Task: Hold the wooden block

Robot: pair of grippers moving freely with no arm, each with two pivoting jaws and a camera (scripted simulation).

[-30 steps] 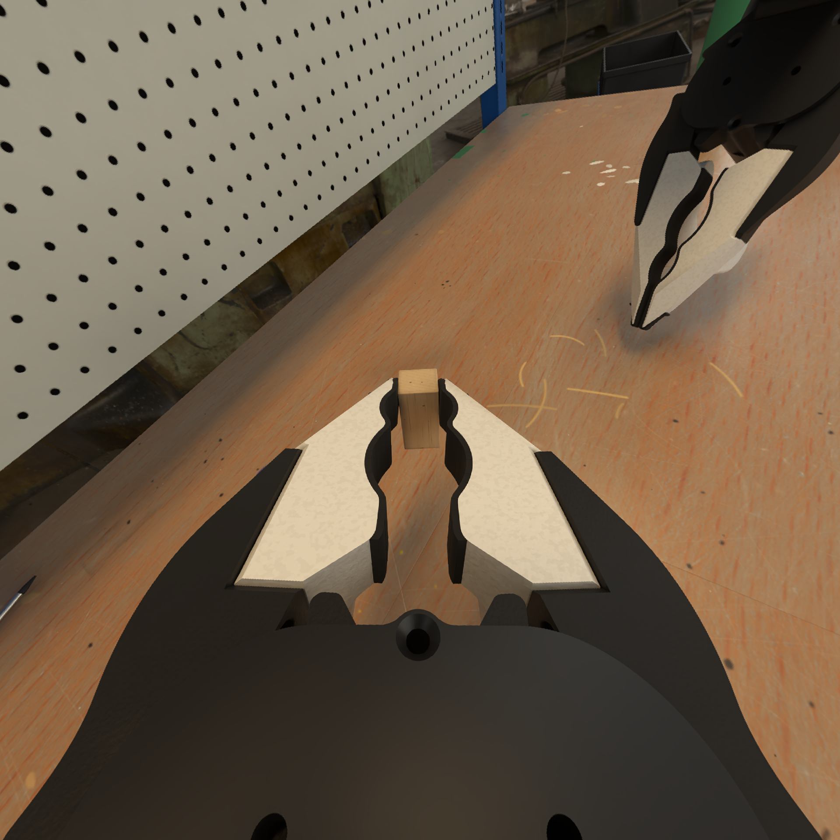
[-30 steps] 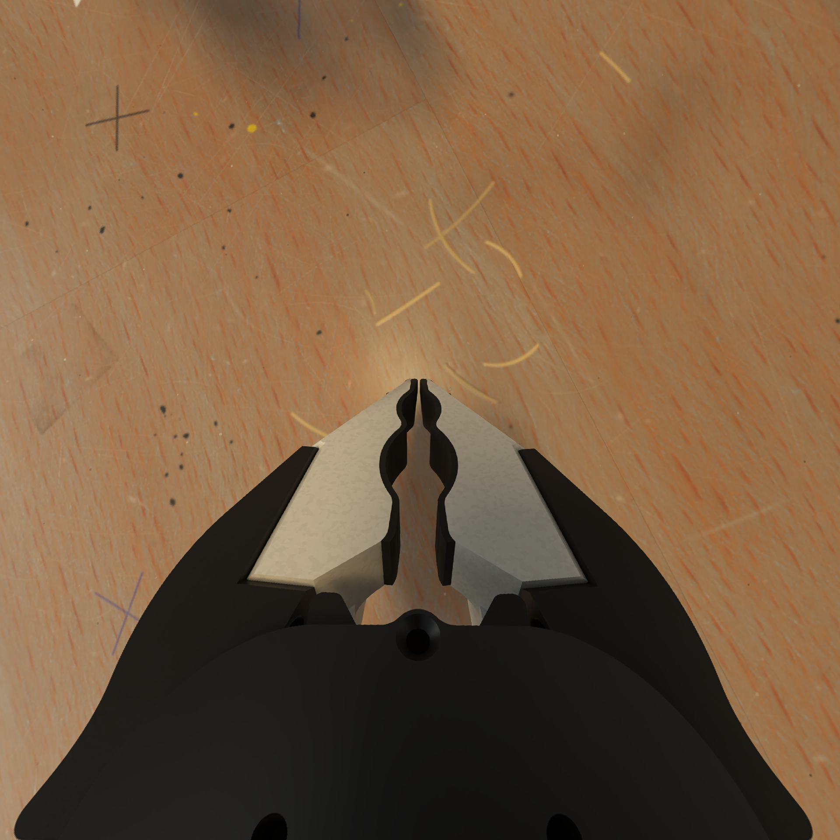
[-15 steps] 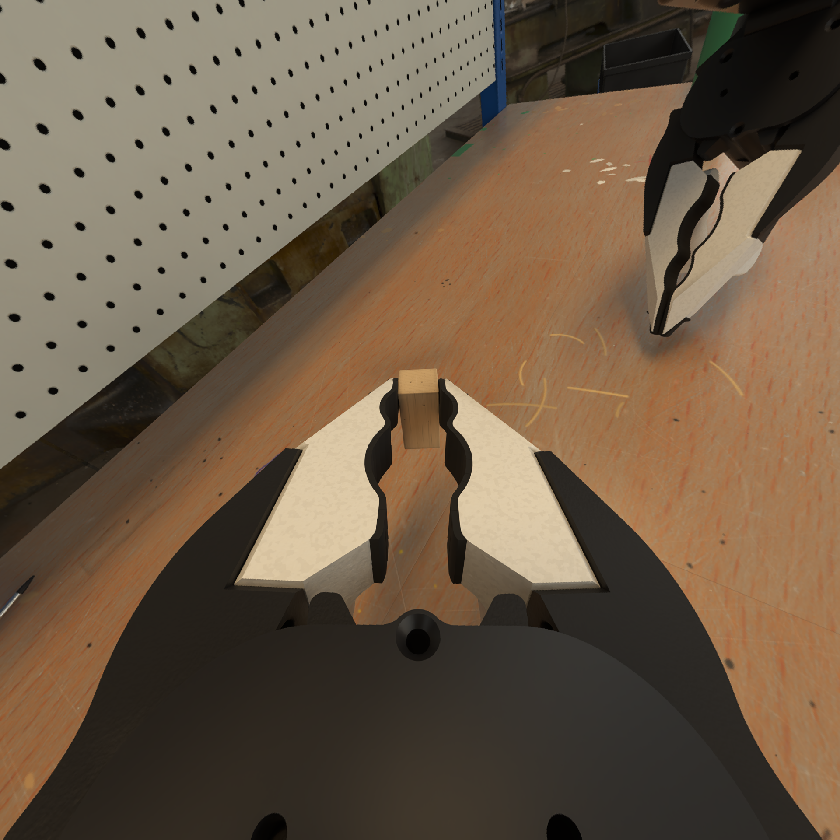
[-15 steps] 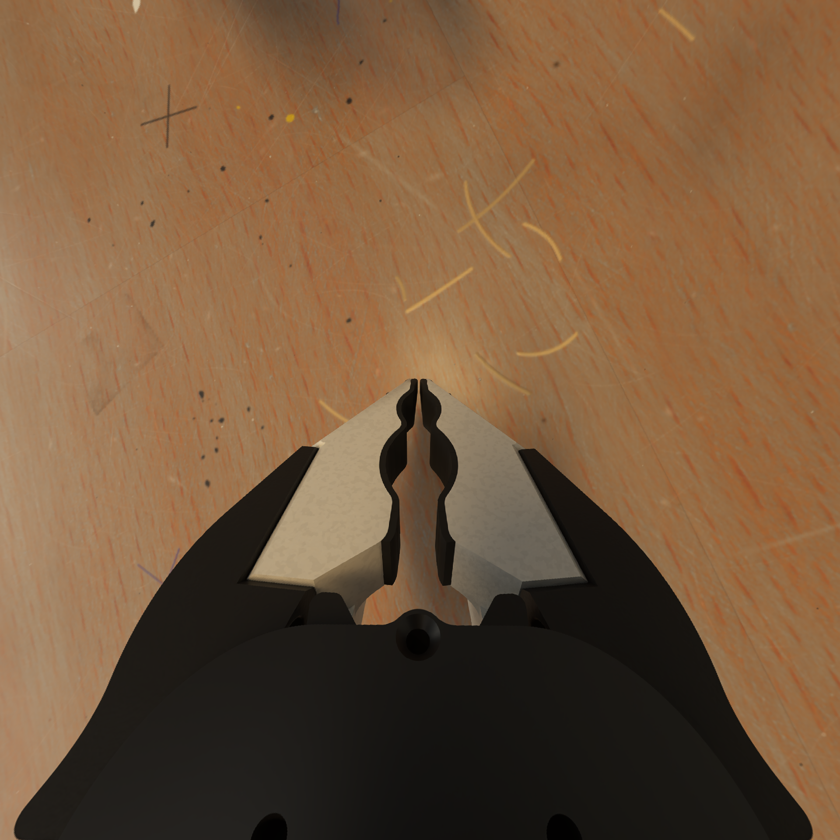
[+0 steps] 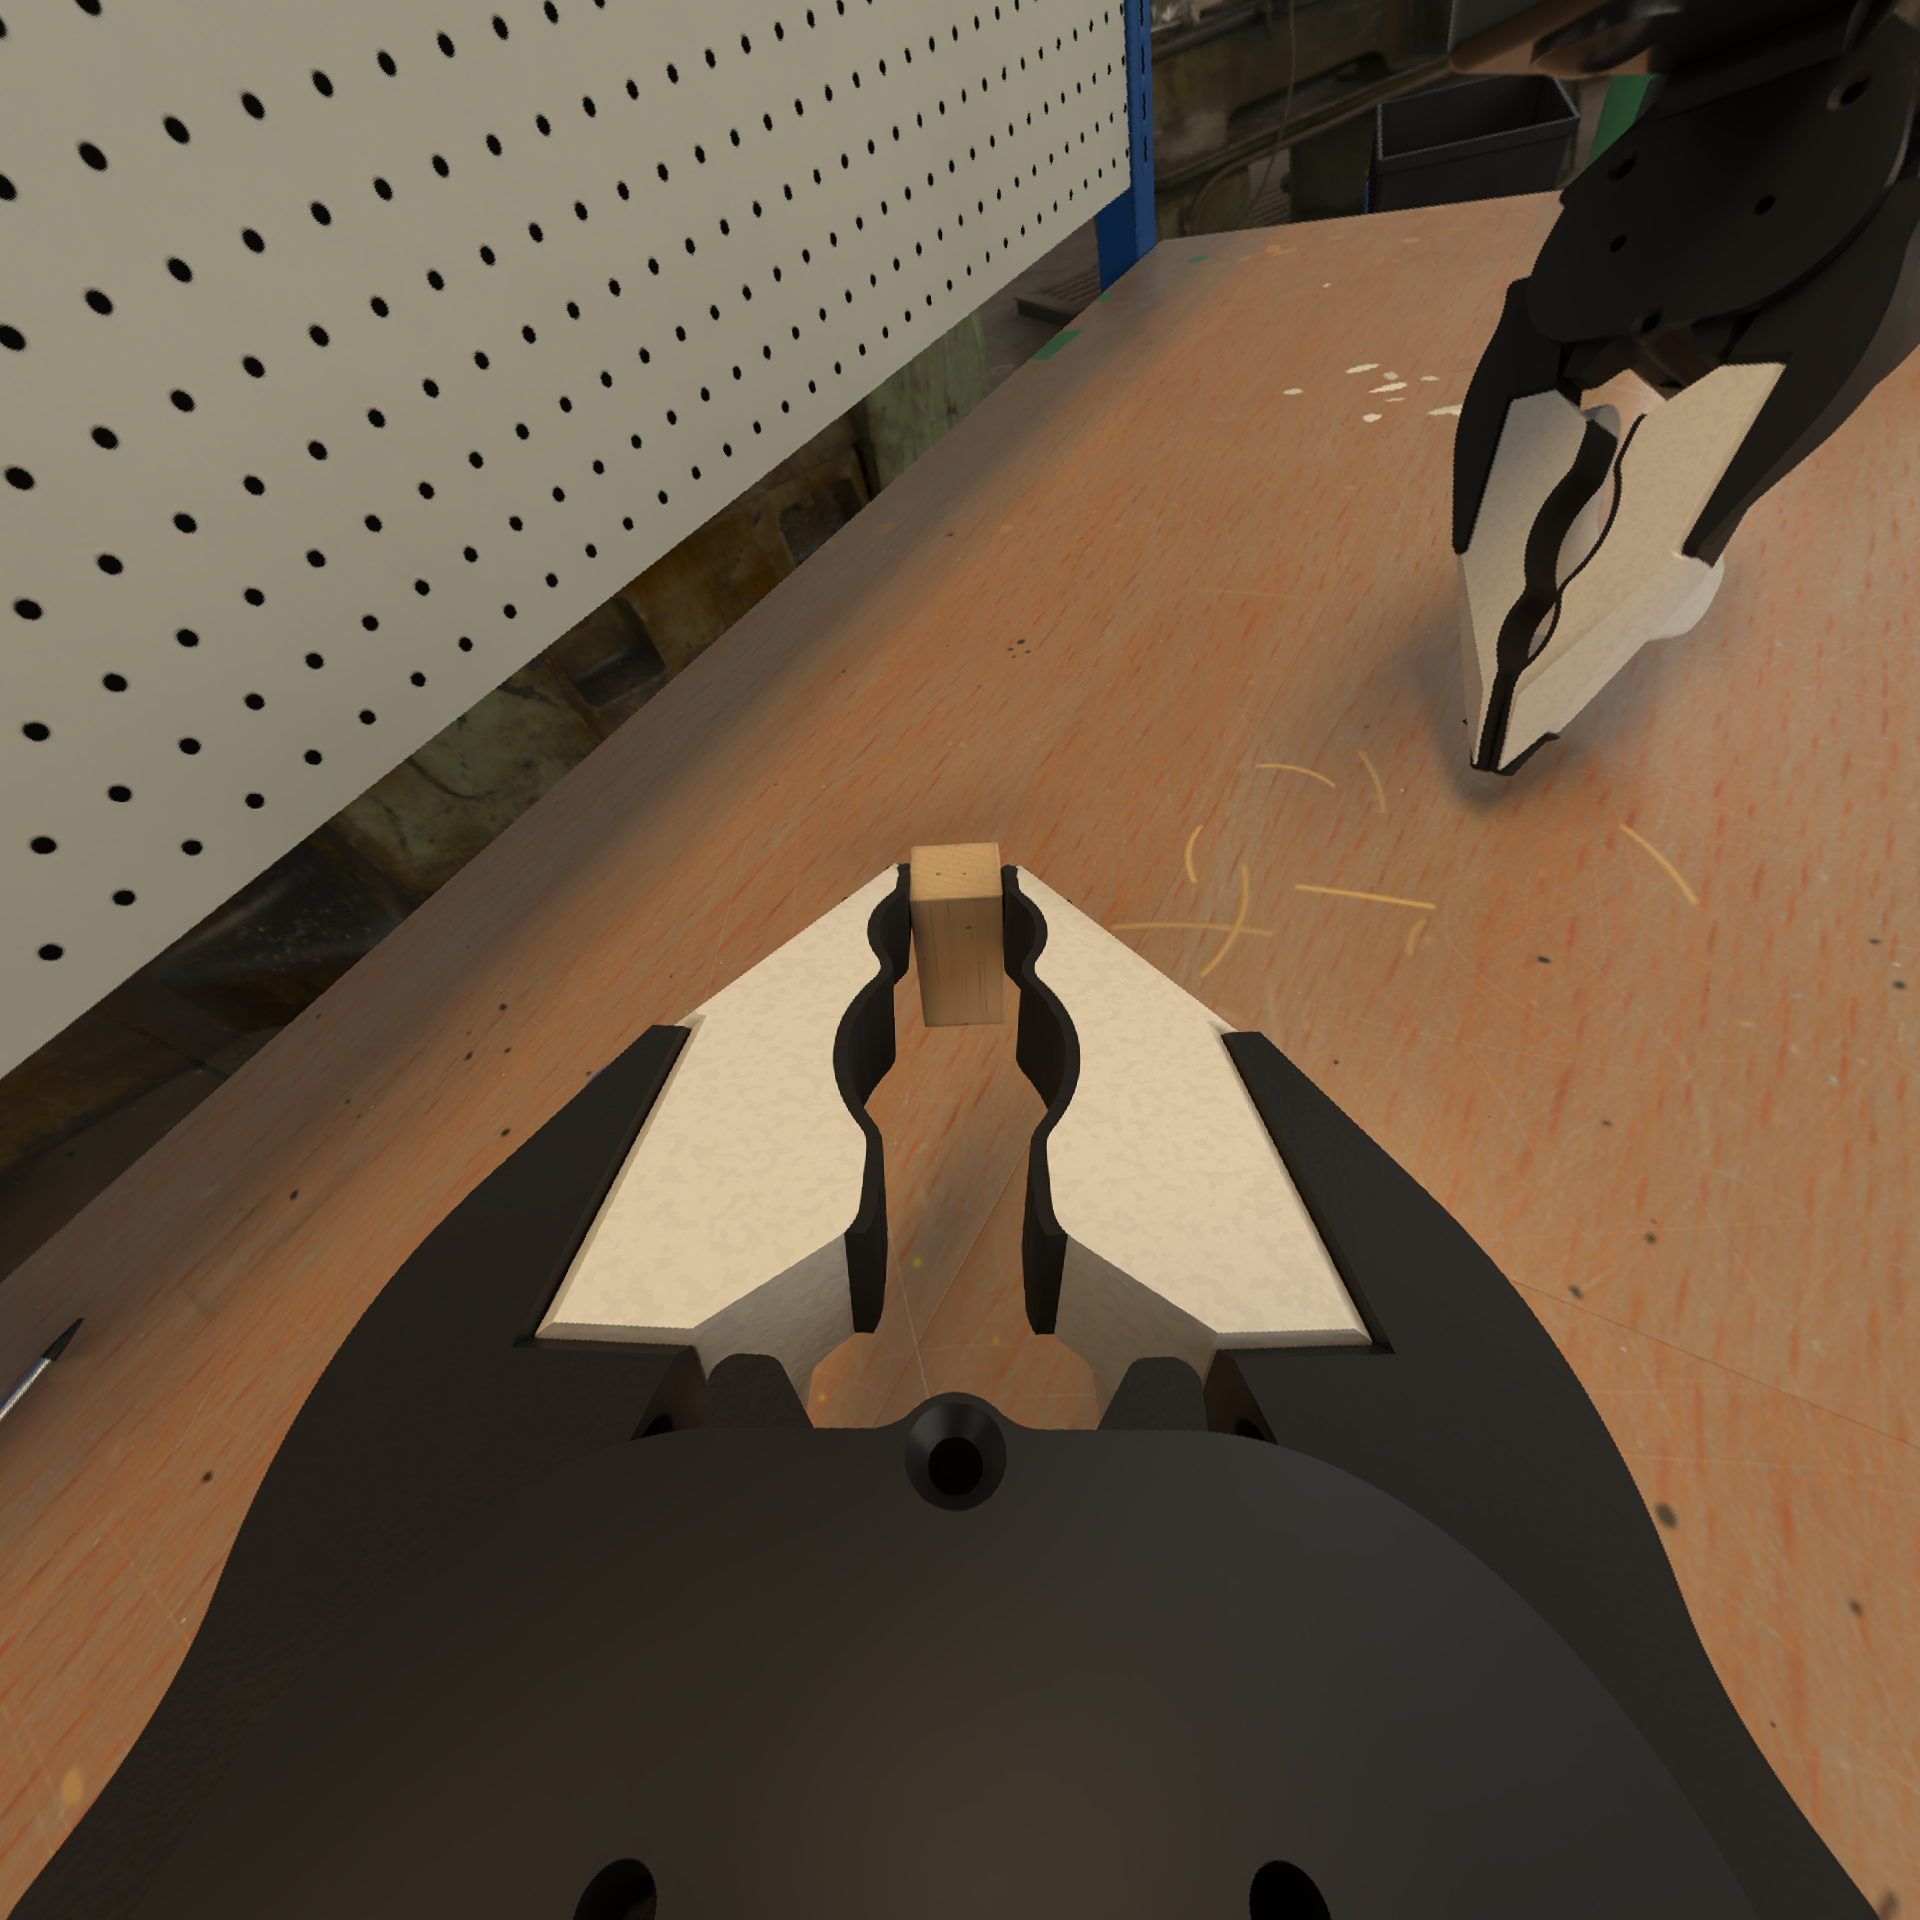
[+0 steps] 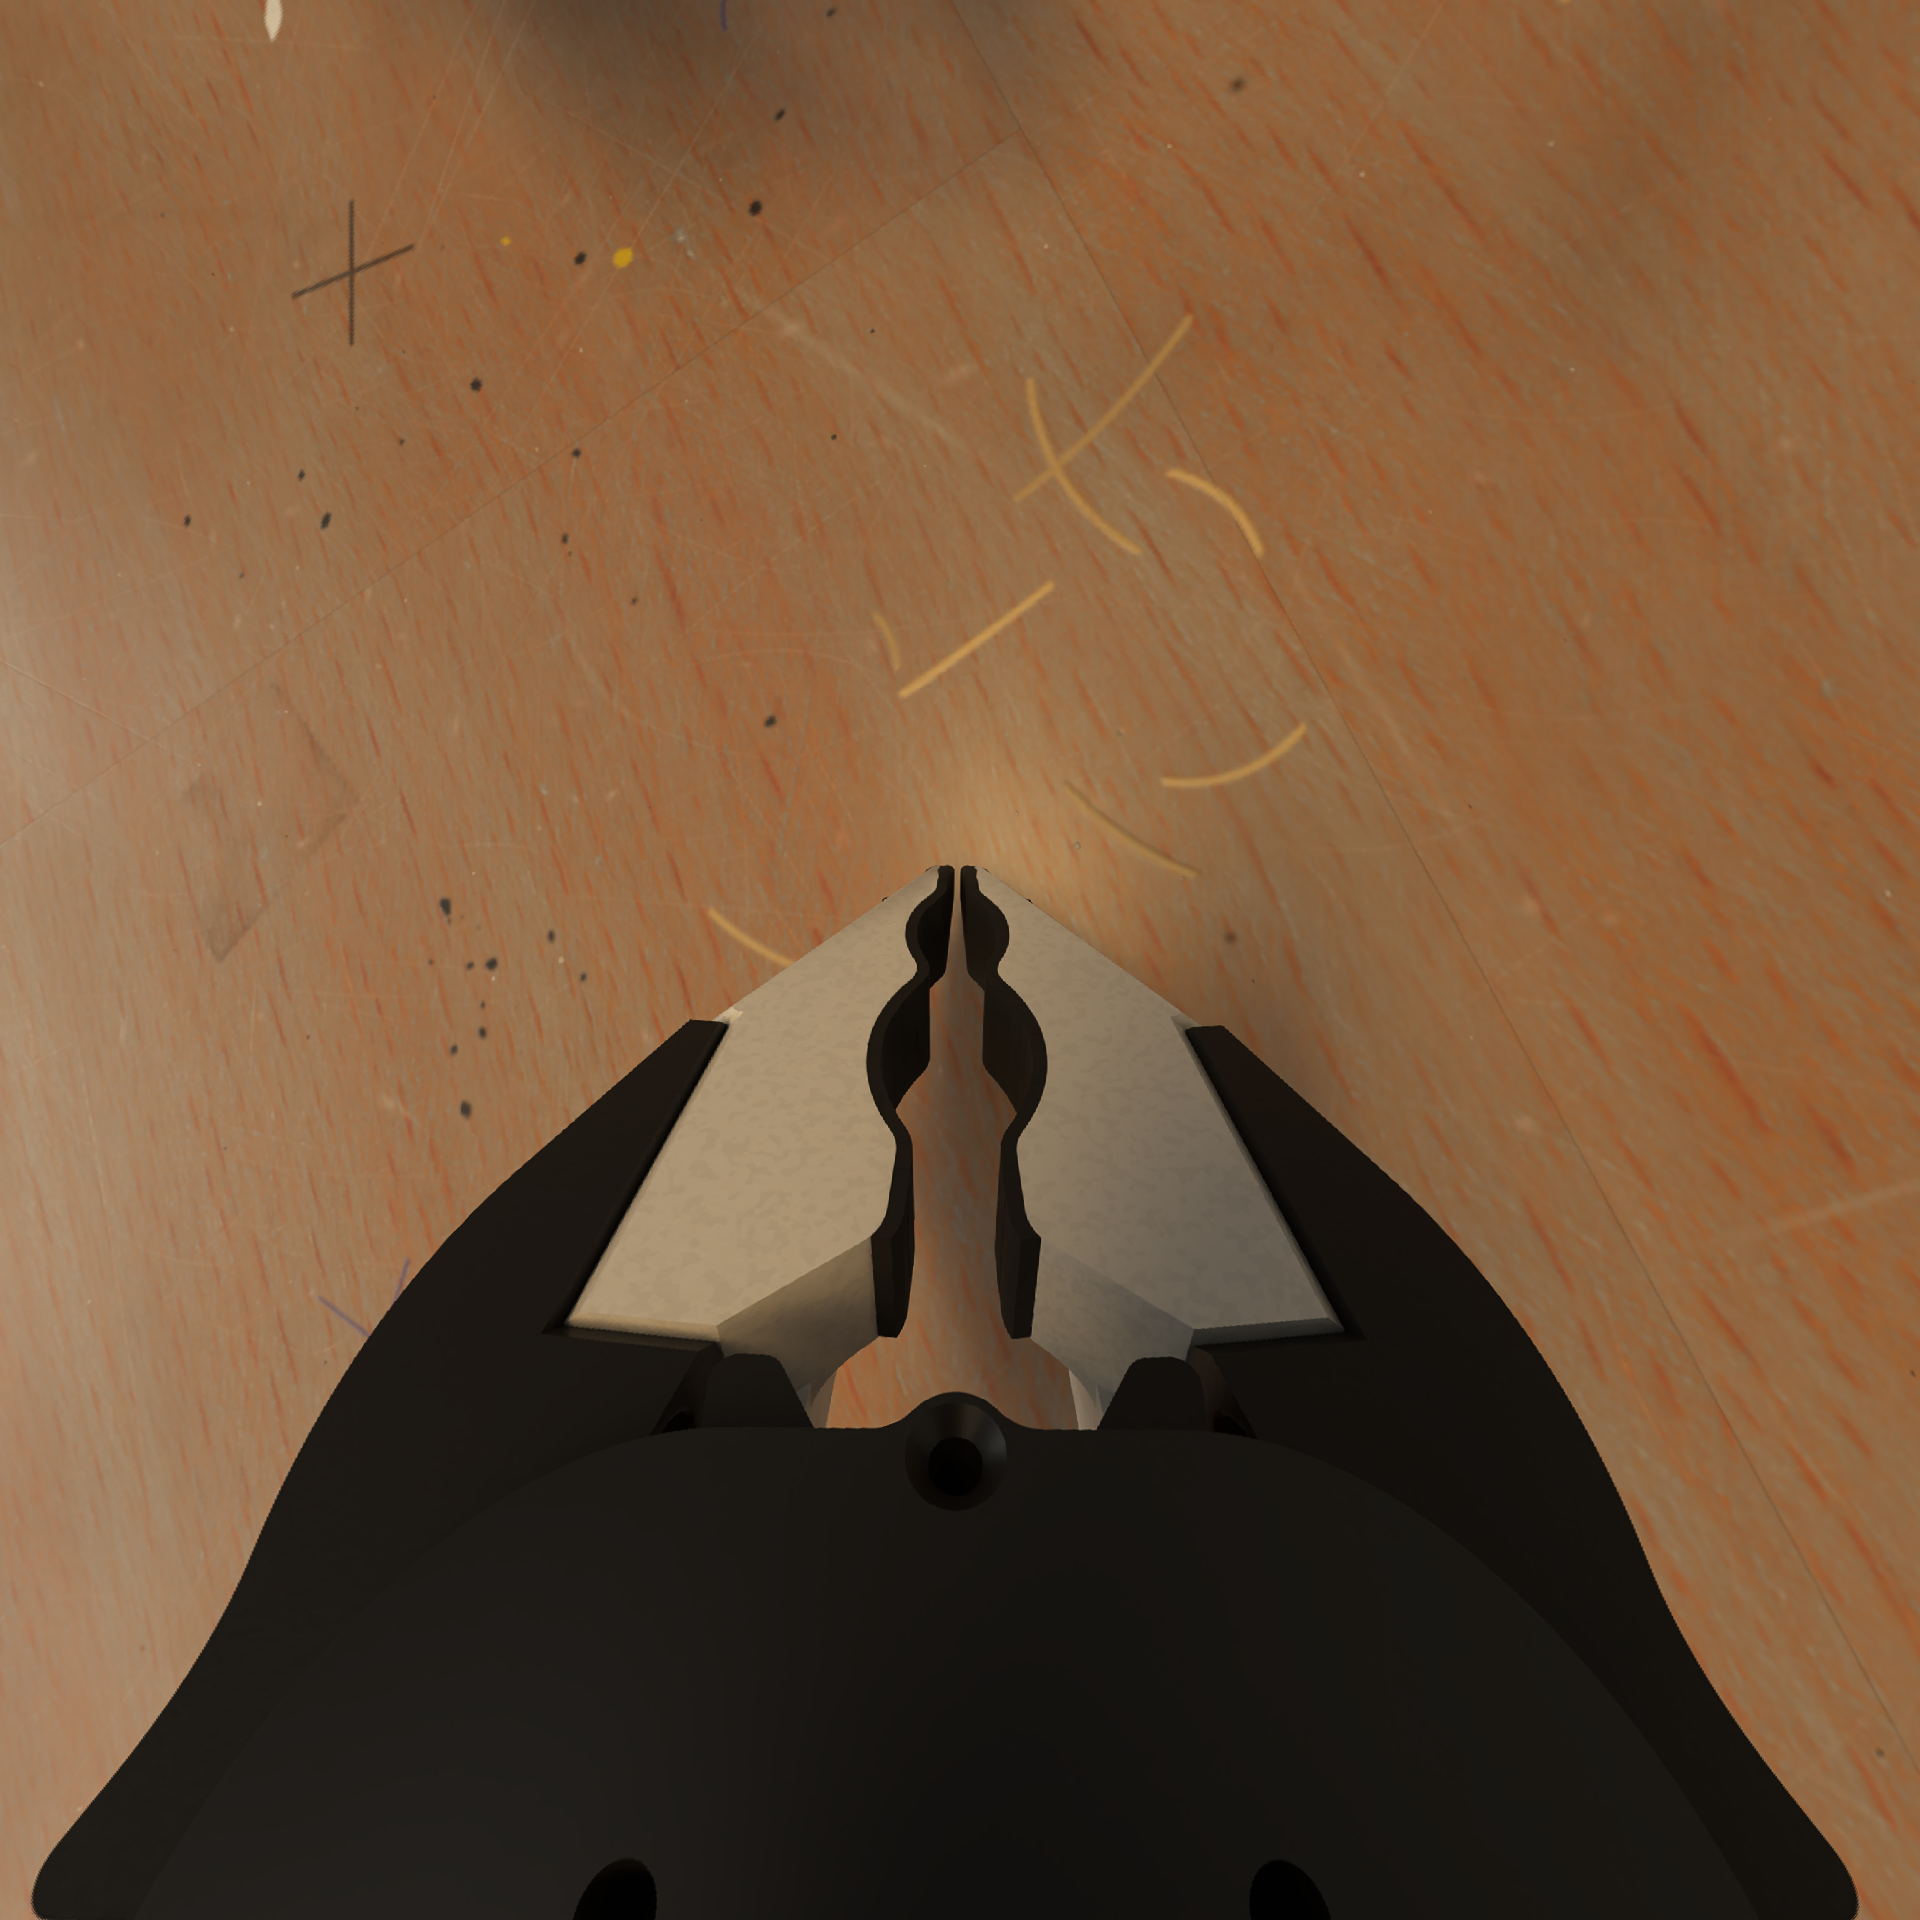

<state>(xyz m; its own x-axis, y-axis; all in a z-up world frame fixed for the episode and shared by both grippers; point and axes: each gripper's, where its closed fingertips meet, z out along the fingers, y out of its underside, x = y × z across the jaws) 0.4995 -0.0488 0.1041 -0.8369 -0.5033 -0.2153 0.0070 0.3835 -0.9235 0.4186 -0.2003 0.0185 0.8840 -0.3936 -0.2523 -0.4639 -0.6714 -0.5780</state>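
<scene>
A small light wooden block (image 5: 957, 935) stands upright between the tips of my left gripper (image 5: 956, 883), which is shut on it and holds it just above the wooden workbench (image 5: 1351, 1039). My right gripper (image 6: 956, 871) is shut and empty, its tips pointing down close over the bench. It also shows in the left wrist view (image 5: 1501, 764) at the far right, well apart from the block.
A cream pegboard (image 5: 468, 364) rises along the bench's left edge, with a blue post (image 5: 1138, 135) at its far end. A dark bin (image 5: 1475, 130) sits beyond the bench. A thin pointed tool (image 5: 36, 1371) lies at the left edge. Pale scratches (image 5: 1299, 894) mark the bench.
My right gripper has drifted a little to the right and farther off in the left wrist view. The left gripper and the block have not moved.
</scene>
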